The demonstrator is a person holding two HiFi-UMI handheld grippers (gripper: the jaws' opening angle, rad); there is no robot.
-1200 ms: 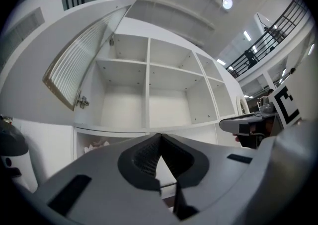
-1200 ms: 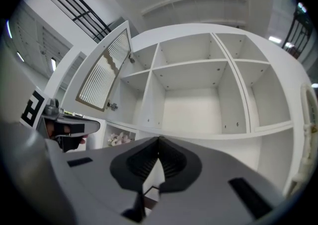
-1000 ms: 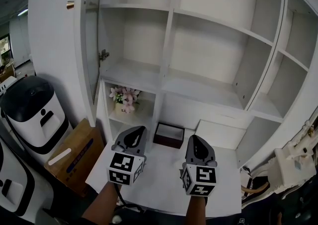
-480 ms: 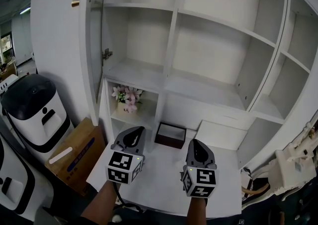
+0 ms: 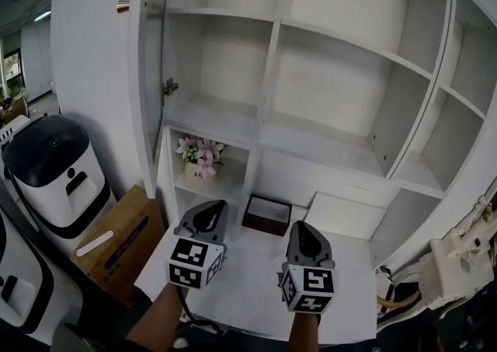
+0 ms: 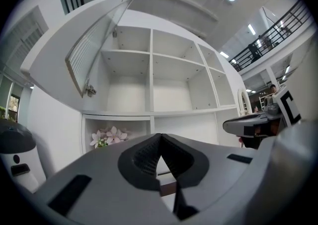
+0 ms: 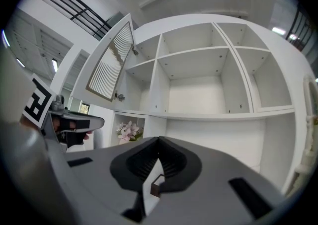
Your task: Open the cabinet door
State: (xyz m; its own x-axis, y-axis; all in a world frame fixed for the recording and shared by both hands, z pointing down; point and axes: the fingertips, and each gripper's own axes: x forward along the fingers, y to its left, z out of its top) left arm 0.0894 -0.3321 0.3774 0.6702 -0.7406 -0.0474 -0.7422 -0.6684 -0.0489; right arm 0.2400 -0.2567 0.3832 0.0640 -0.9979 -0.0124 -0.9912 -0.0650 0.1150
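Smooth matt white cabinet (image 5: 342, 63), brown cardboard box (image 5: 116, 243), glossy plastic appliance (image 5: 56, 176).

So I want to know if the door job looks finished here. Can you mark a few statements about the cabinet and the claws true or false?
1. The cabinet door stands open, swung out to the left. True.
2. The left claw grips the door's knob. False: it is shut on nothing and hangs over the white surface, away from the door.
3. Pink flowers sit in a lower left compartment. True.
4. The right claw is wide open. False: its jaws are together, with nothing between them.
5. The dark box sits on a top shelf. False: it lies on the white surface below the shelves, just ahead of the claws.
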